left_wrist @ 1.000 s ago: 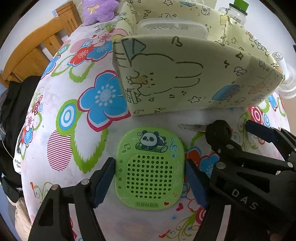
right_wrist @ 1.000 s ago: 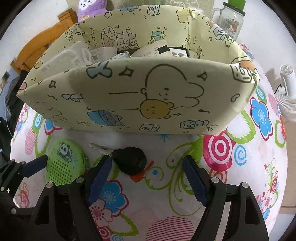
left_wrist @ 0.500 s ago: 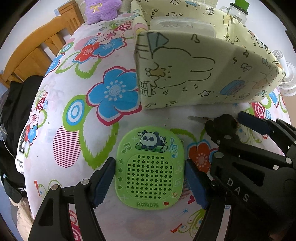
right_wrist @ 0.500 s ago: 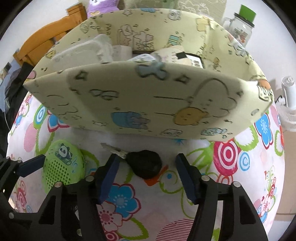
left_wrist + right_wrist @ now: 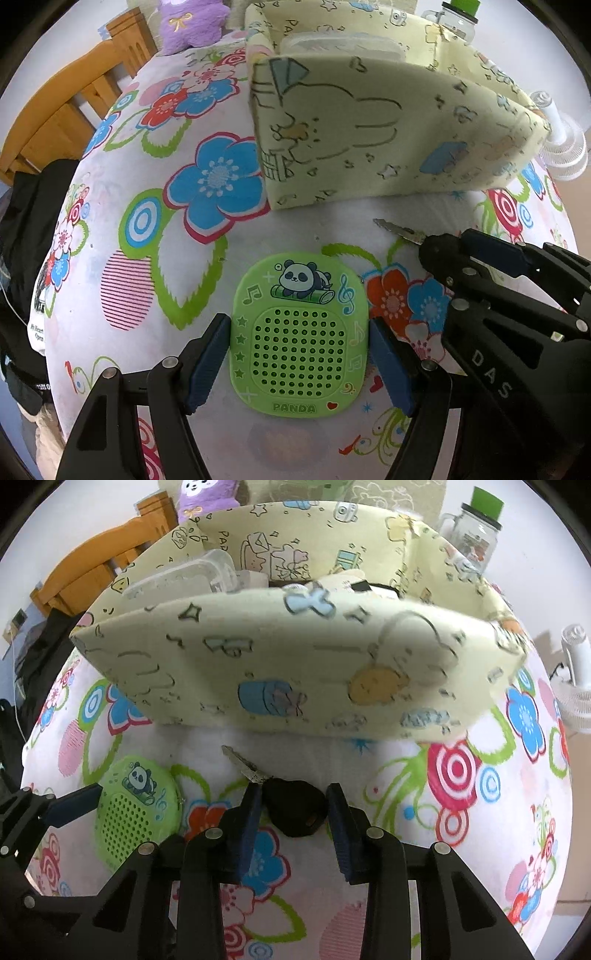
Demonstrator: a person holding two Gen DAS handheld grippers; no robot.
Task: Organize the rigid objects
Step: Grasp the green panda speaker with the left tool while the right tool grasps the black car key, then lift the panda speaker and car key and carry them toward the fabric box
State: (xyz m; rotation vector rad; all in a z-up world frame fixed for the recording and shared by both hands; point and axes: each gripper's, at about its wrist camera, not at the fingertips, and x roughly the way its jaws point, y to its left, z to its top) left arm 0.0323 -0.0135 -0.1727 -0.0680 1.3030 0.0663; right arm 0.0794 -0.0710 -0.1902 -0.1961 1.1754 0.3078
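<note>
A green panda speaker point(image 5: 299, 343) lies flat on the flowered tablecloth point(image 5: 207, 229). My left gripper point(image 5: 297, 323) is shut on it, one blue pad against each side. To its right lies a key with a black head point(image 5: 295, 808) and a silver blade point(image 5: 245, 766). My right gripper point(image 5: 293, 794) is closing onto the black head, and its pads press both sides. In the left wrist view the key point(image 5: 399, 230) pokes out from the right gripper's fingers point(image 5: 495, 249). A pale yellow cartoon-print box point(image 5: 295, 664) stands just beyond both objects.
The box holds a clear plastic container point(image 5: 192, 574) and other items. Behind it are a purple plush point(image 5: 192, 22) and a green-lidded glass jar point(image 5: 476, 531). A wooden chair point(image 5: 55, 122) and dark fabric point(image 5: 26, 221) are at the left, a white fan point(image 5: 576, 679) at the right.
My right gripper moved in over the key and drew its jaws together onto the black head. My left gripper kept its hold on the speaker.
</note>
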